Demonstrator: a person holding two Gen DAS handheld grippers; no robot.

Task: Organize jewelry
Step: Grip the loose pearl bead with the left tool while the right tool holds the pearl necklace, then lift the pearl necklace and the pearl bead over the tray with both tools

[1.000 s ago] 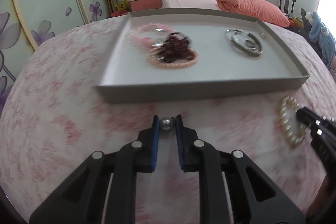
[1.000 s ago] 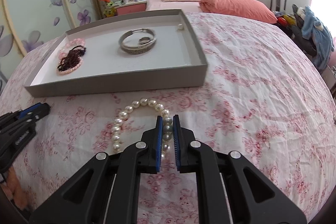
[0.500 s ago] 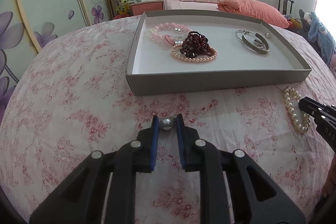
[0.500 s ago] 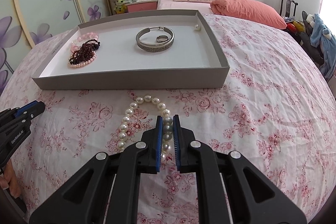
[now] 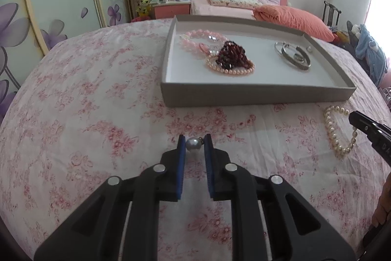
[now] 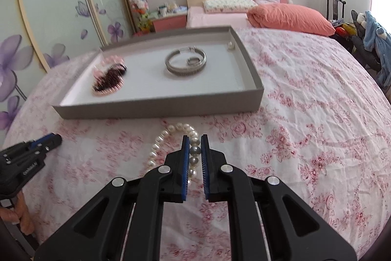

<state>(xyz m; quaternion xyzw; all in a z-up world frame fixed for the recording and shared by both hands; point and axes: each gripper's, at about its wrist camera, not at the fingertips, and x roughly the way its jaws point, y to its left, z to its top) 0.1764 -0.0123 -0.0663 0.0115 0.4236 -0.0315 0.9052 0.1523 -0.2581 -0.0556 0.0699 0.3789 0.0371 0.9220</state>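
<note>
Left gripper (image 5: 194, 144) pinches a grey pearl bead (image 5: 193, 144), right gripper (image 6: 194, 151) clamps the white pearl bracelet (image 6: 171, 138) on the bedspread; lift both clear over the tray wall (image 5: 256, 96) before releasing.

Grey cardboard tray (image 5: 256, 96): matt walls, smooth white floor. In it, shiny silver metal bangle (image 6: 185, 62), glossy dark-red bead cluster (image 5: 229, 55) on satiny pink pearls. In front of tray: wrinkled pink floral cotton bedsheet (image 6: 305, 138), lustrous cream pearl bracelet (image 6: 168, 141).
</note>
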